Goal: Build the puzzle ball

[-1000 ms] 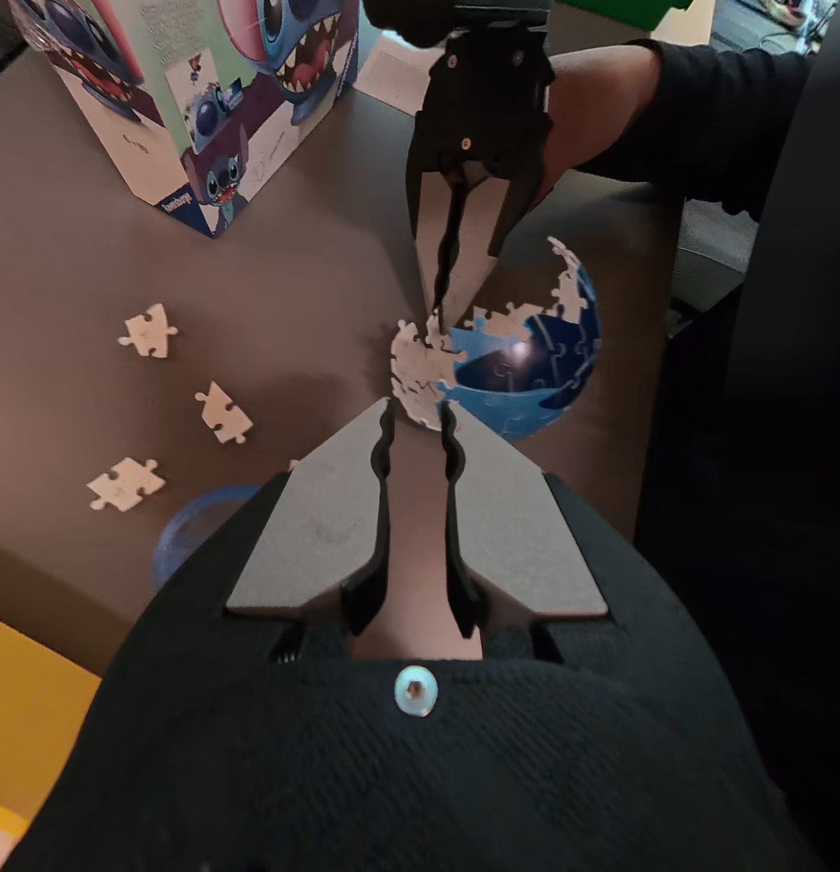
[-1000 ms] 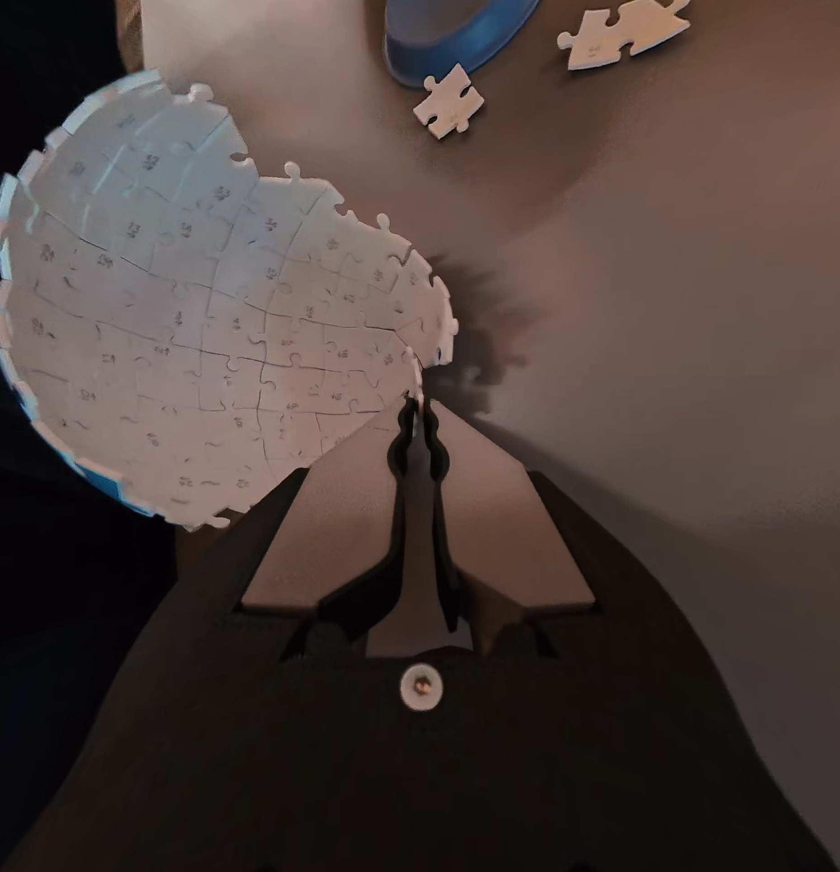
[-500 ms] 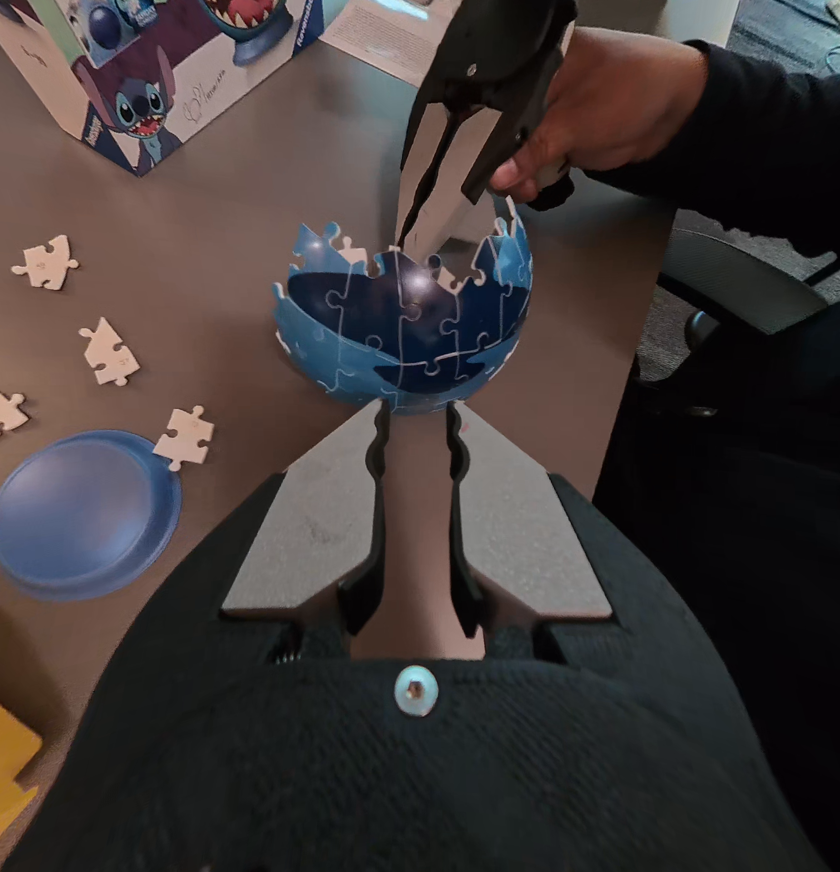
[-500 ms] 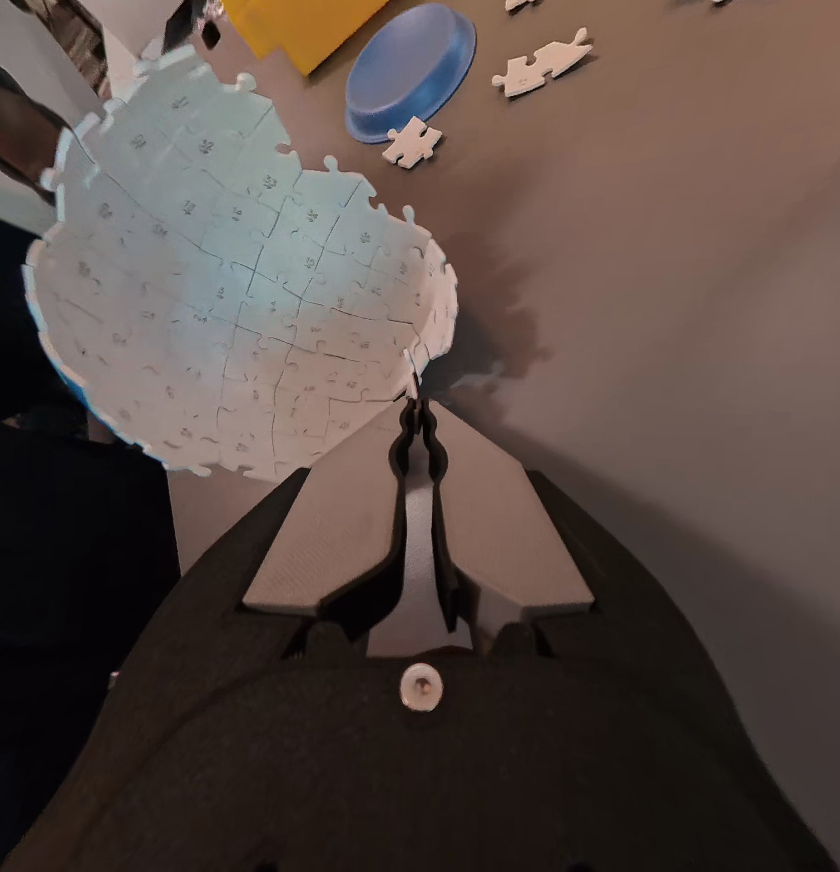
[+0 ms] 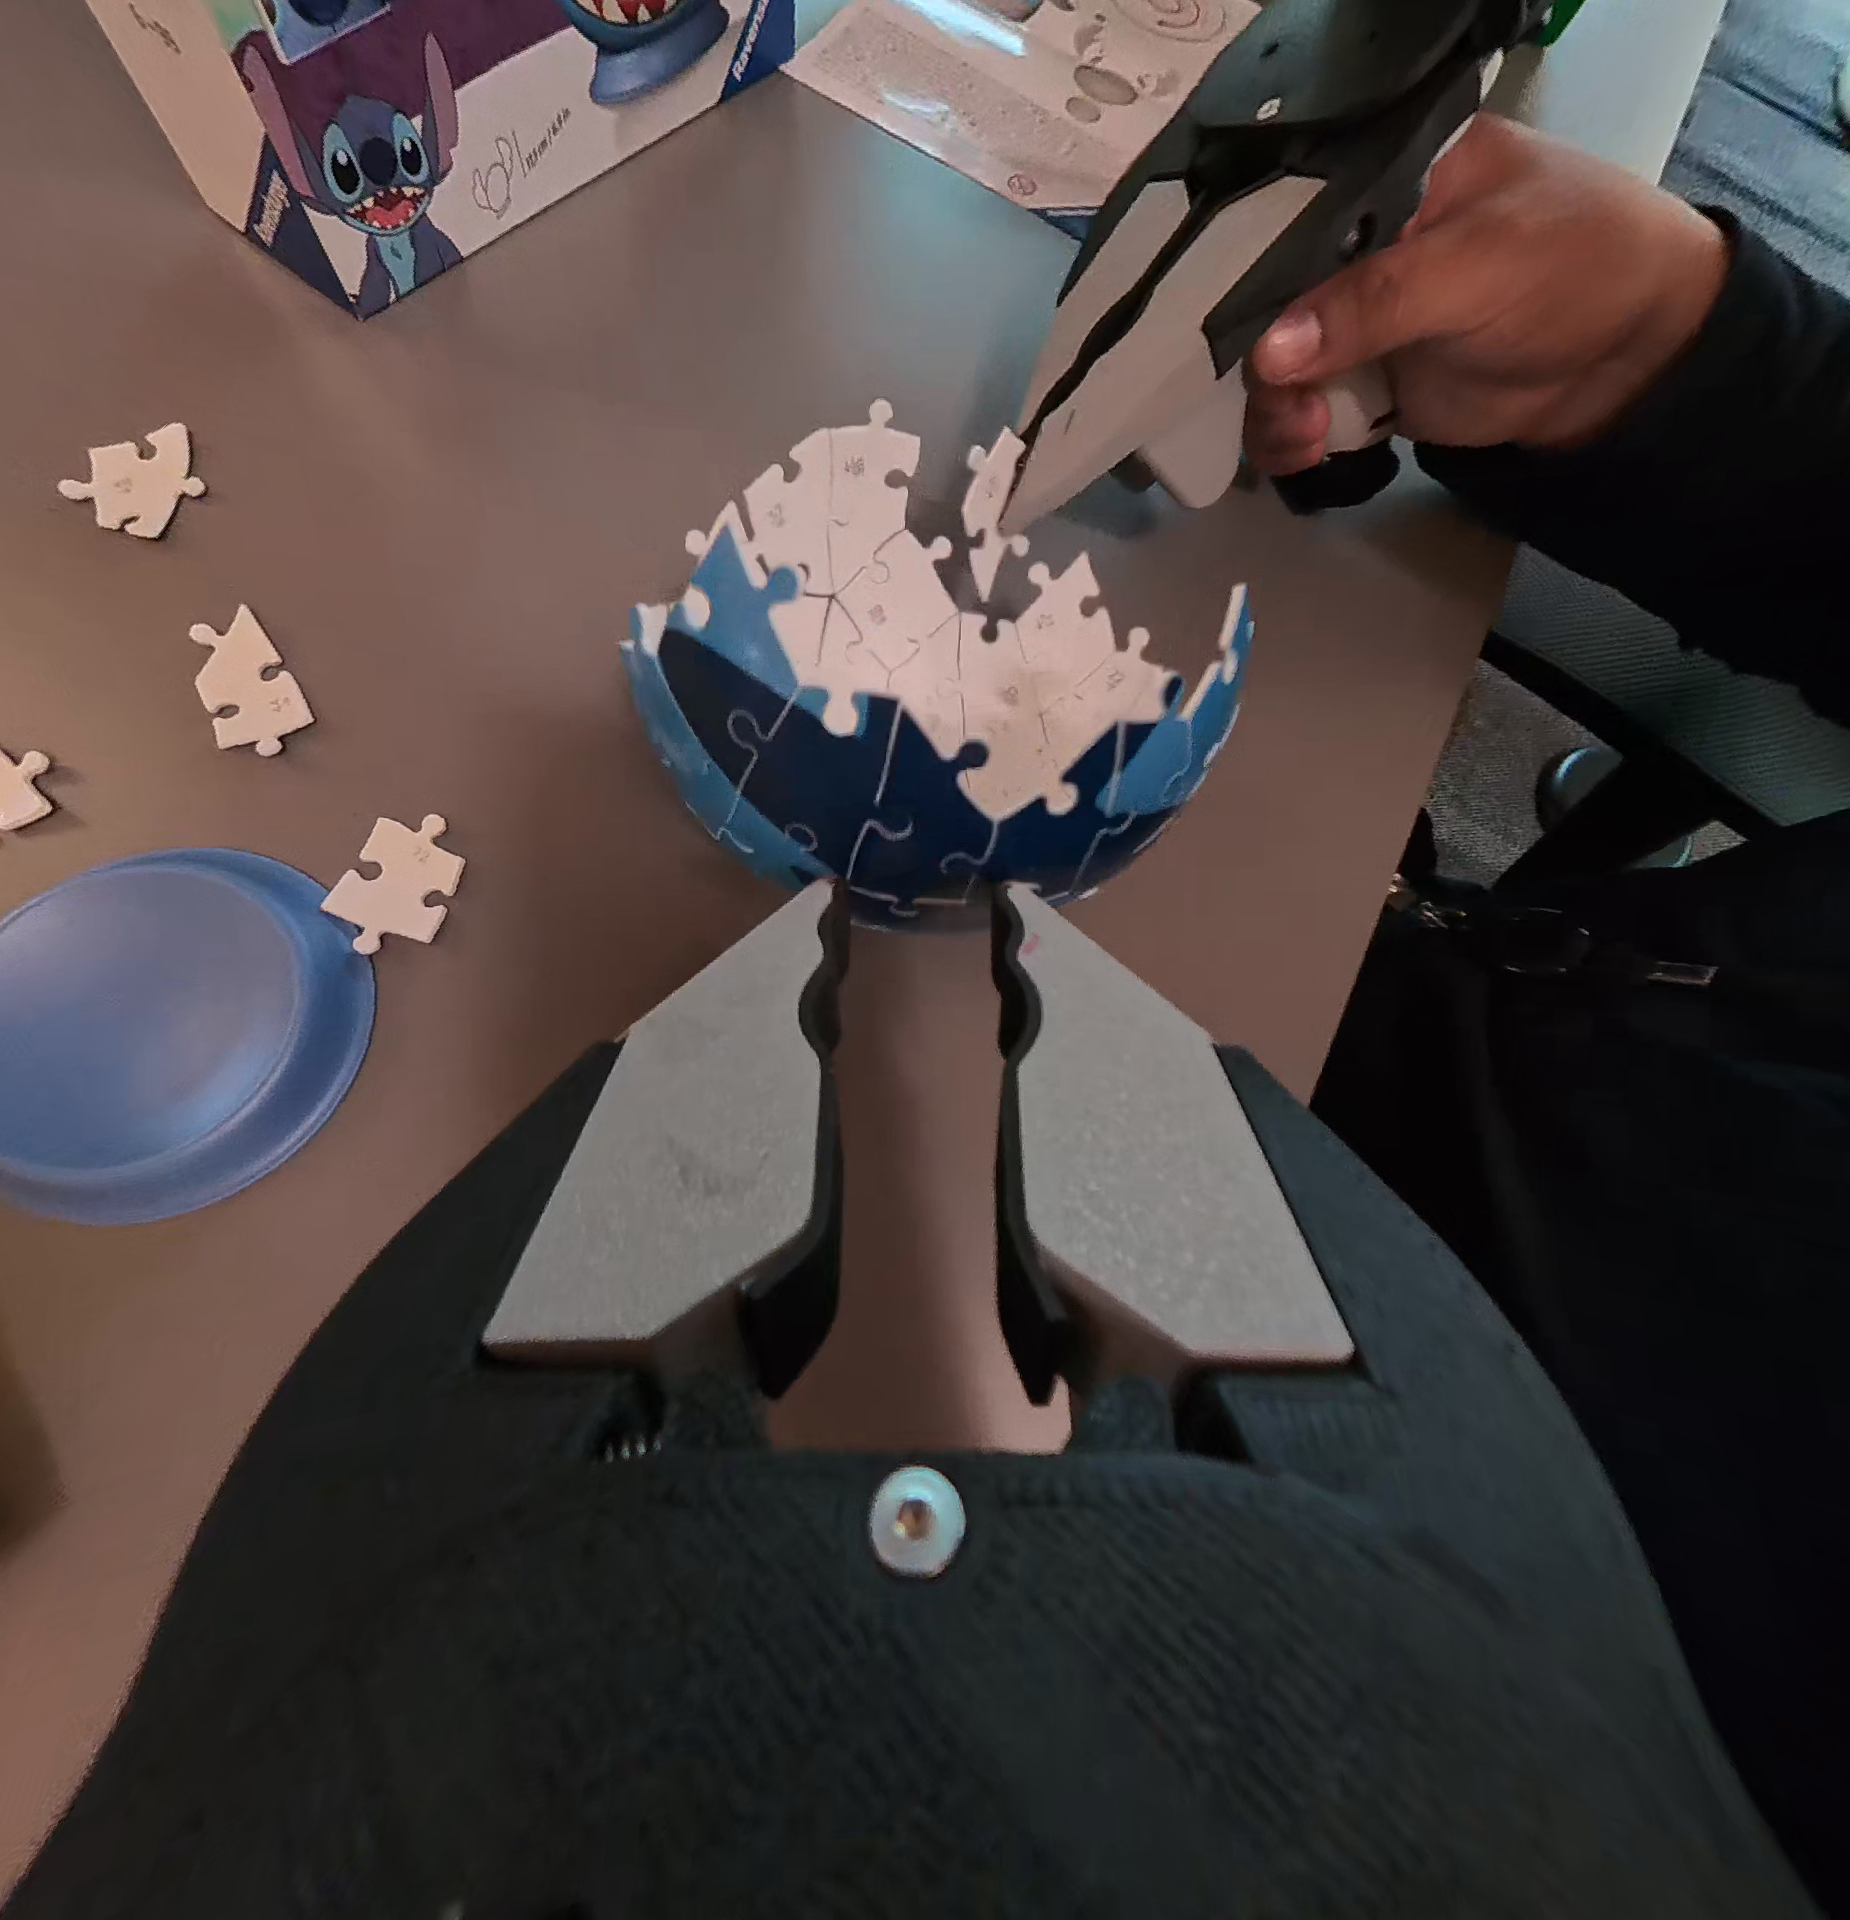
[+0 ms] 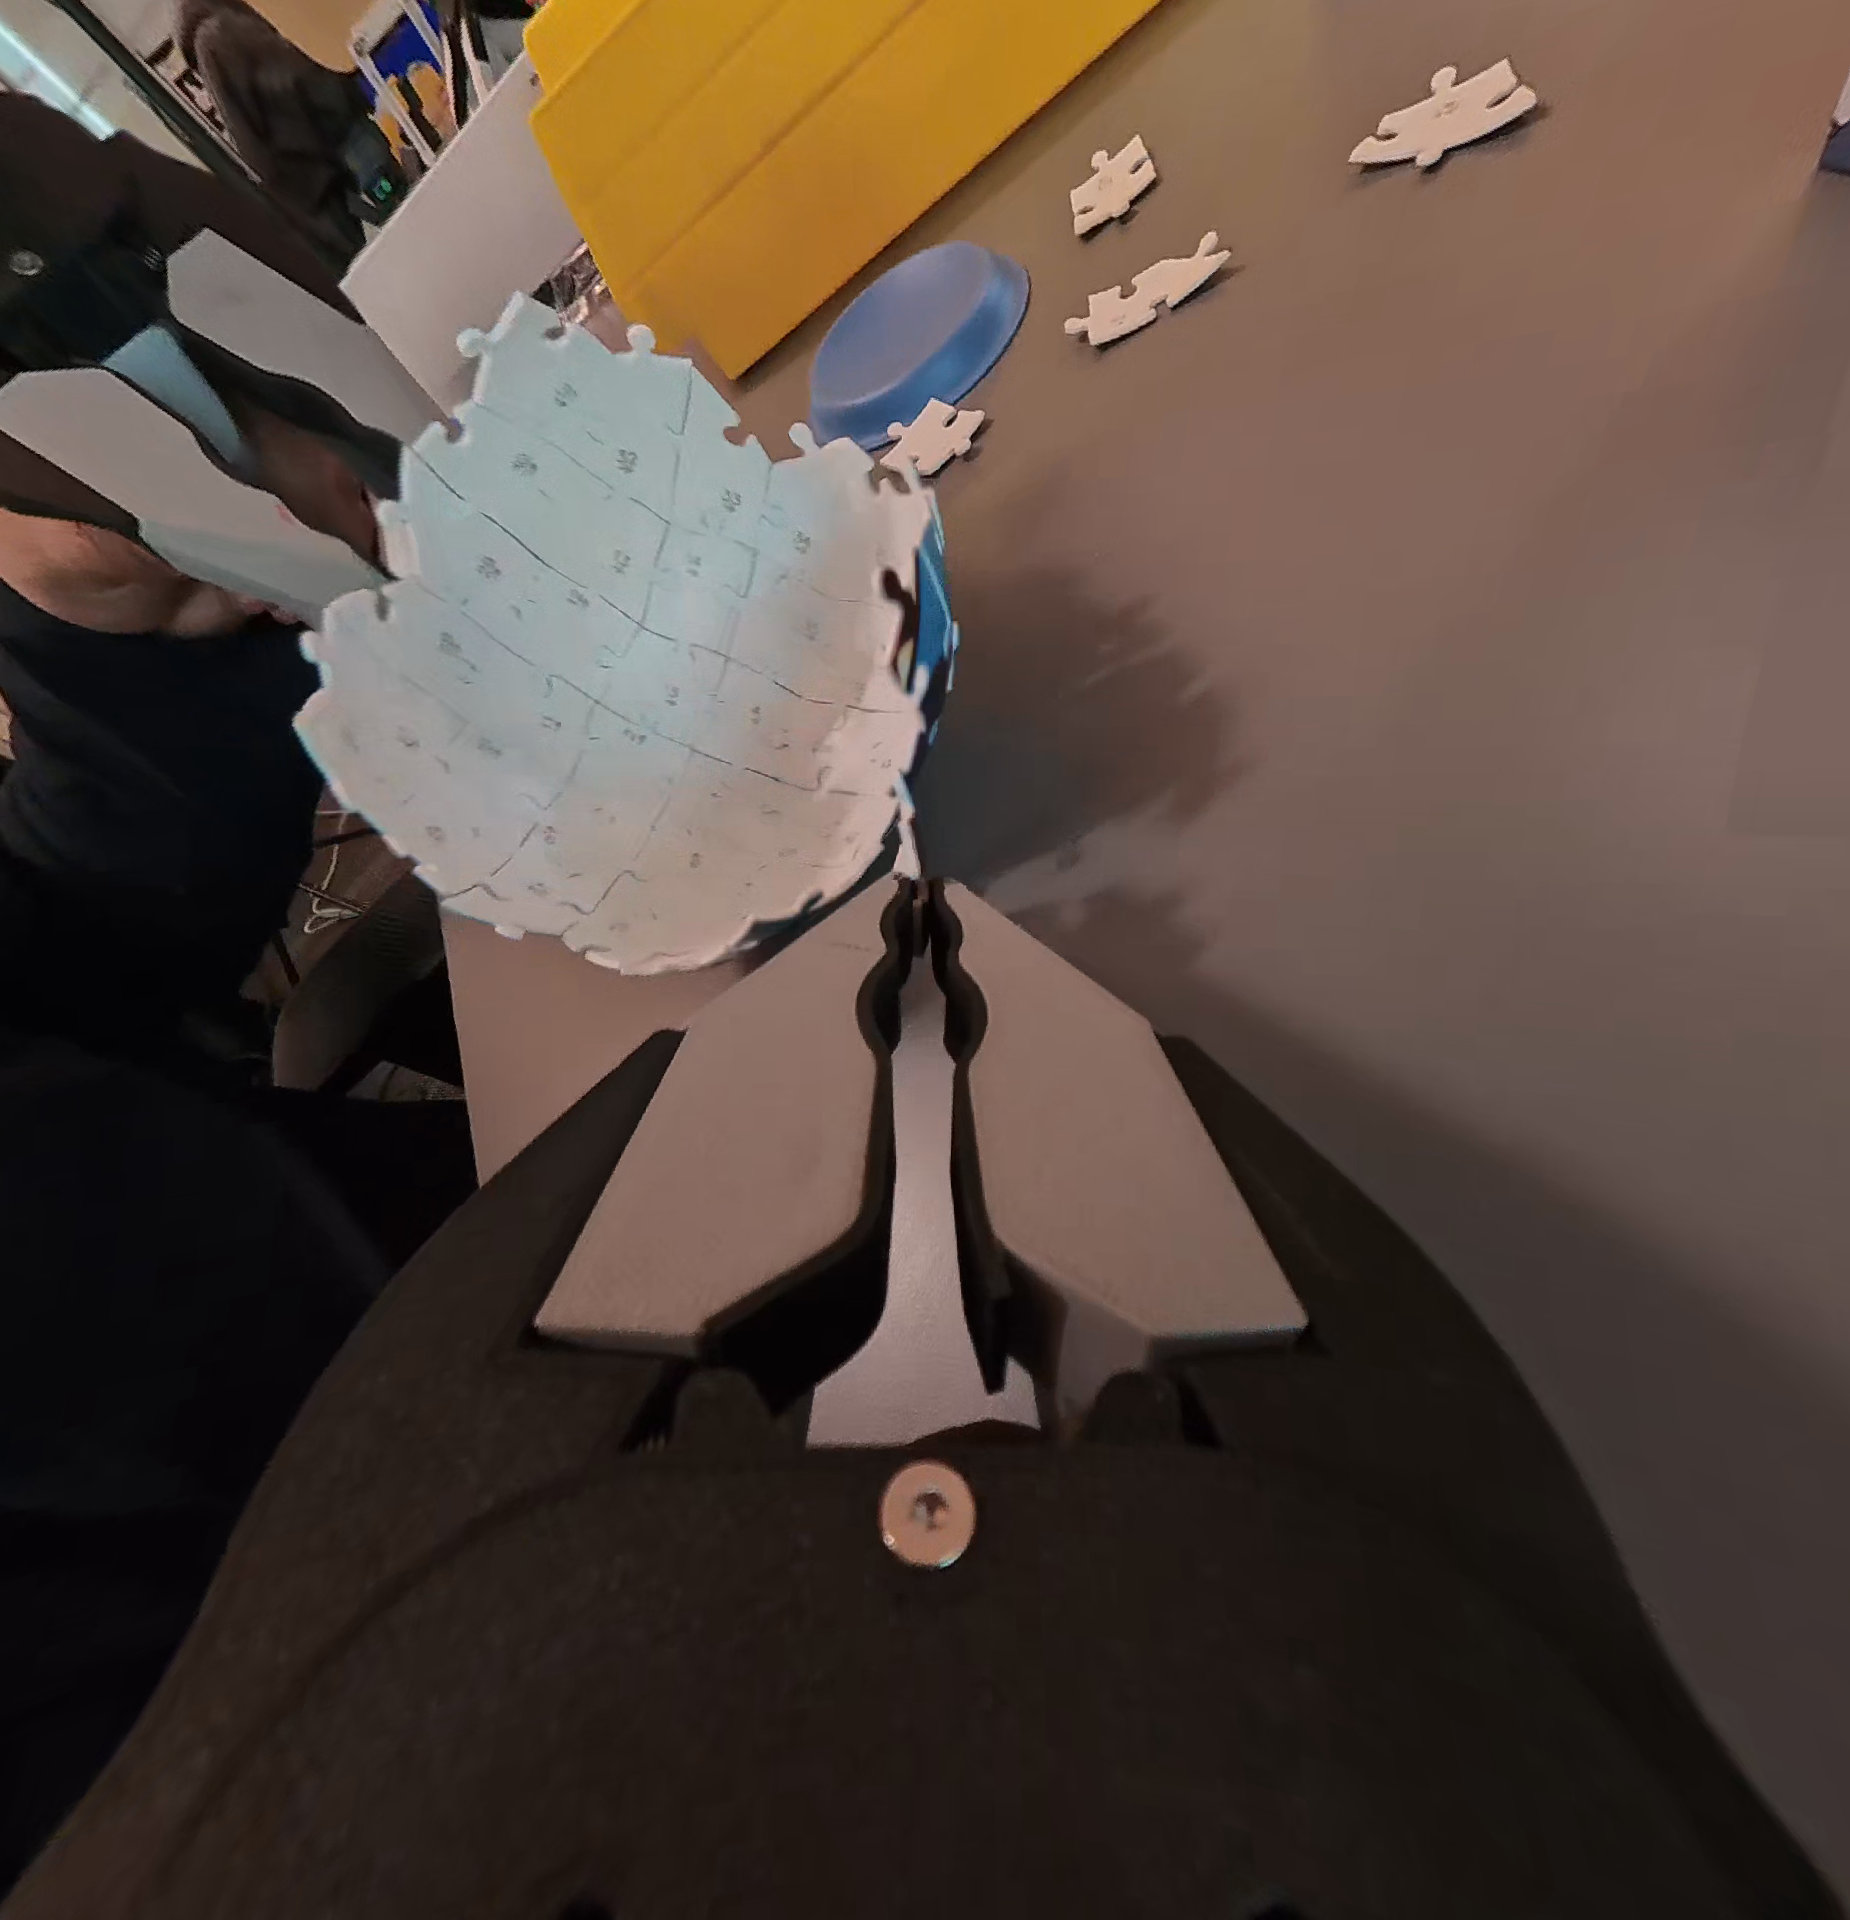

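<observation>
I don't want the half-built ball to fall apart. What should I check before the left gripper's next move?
1. Right gripper shut on rim piece: ok.
2. Left gripper open at puzzle ball underside: ok.
3. Shell resting on table: cannot tell.
4. Loose pieces in view: ok.
5. Blue stand clear: not ok, a piece touches its rim.

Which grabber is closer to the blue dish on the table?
Left. The left gripper sits just right of the blue dish; the right gripper is farther off, beyond the puzzle ball, at its far rim.
</observation>
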Motion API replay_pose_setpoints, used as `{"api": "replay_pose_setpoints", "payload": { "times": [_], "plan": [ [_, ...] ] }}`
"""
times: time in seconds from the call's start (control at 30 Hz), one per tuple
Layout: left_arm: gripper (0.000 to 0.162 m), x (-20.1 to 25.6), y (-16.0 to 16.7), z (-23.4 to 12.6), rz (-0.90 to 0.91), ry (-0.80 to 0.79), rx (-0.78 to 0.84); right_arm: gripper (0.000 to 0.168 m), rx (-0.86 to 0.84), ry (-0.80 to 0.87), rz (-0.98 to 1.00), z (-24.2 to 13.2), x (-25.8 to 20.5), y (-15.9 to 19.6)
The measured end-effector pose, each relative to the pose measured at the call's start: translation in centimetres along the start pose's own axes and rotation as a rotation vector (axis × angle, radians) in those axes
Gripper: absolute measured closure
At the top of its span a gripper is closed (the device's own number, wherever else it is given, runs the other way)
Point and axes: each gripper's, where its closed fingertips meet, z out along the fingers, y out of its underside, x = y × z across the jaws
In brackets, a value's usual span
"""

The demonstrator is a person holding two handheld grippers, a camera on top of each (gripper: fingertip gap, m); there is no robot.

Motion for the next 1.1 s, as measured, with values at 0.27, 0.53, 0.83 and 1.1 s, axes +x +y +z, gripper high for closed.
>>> {"api": "replay_pose_setpoints", "payload": {
  "times": [0.27, 0.53, 0.83, 1.1],
  "plan": [
    [0.137, -0.7, 0.1, 0.4, -0.034, 0.018, 0.012, 0.168, 0.061, 0.005, 0.01, -2.1, -0.1, 0.3],
    [0.137, -2.0, 0.1, 1.4, -0.084, 0.054, 0.03, 0.168, 0.14, 0.022, -0.009, -3.0, 0.4, -0.9],
    [0.136, -4.2, -0.2, 2.0, -0.204, 0.117, 0.078, 0.168, 0.149, 0.075, -0.049, -2.5, 0.2, -0.9],
    [0.136, -4.5, -0.5, 1.9, -0.213, 0.128, 0.097, 0.168, 0.215, 0.103, -0.023, -3.6, 0.0, -0.9]
  ]
}}
